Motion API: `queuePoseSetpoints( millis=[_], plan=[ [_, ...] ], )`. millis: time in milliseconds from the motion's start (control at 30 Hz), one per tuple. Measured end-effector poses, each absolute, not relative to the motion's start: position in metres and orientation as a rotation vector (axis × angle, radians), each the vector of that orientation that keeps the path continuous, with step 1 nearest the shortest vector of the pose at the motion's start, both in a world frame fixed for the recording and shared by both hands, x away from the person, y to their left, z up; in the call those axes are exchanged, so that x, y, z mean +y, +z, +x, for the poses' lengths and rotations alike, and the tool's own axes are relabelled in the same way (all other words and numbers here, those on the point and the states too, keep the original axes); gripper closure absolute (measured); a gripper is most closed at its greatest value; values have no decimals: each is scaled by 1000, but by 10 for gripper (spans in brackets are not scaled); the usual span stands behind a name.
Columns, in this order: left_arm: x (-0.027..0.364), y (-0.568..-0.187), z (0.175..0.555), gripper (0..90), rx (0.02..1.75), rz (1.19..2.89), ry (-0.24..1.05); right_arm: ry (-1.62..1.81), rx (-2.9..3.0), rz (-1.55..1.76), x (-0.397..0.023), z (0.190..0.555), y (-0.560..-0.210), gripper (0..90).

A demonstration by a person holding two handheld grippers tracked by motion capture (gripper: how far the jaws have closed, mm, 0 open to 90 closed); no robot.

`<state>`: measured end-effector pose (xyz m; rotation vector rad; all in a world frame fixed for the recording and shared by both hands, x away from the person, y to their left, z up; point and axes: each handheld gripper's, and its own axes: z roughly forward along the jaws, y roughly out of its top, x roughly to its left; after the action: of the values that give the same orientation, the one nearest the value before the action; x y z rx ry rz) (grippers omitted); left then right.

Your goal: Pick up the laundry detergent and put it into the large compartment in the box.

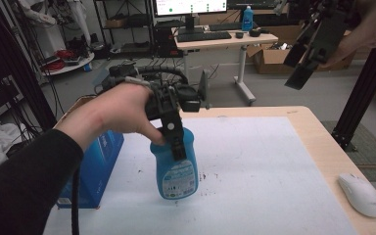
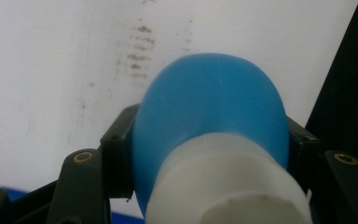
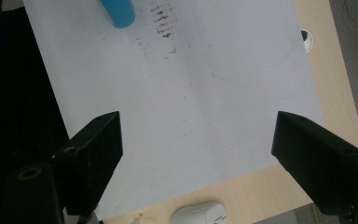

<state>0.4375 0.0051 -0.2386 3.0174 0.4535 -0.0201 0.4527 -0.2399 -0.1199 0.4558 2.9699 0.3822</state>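
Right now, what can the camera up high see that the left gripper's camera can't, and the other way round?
The high view has the mouse, the blue box, the bottle's label and the right gripper held open up in the air. The left gripper view has the bottle's white cap up close, with a jaw on each side. Both have the blue bottle in the left gripper, the white mat and its dark smudges.

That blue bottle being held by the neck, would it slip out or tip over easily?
The blue bottle looks like smooth plastic, so probably slippery, but the left gripper clamps below its white cap, which should catch. Set down, its tall, narrow shape might tip.
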Motion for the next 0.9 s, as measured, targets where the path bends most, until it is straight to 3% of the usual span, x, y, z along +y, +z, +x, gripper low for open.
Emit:
queuePoseSetpoints(
  millis=[267, 533, 900],
  plan=[
    [25, -191, 447, 378, 806, 2933, 6, 390, 2964, 450, -240, 452, -117, 165],
    [68, -150, 462, 378, 1265, 2684, 4, 395, 2959, 439, -240, 450, -113, 167],
    [121, -124, 472, 379, 1627, 2425, -18, 396, 2961, 442, -239, 452, -114, 167]
  ],
)
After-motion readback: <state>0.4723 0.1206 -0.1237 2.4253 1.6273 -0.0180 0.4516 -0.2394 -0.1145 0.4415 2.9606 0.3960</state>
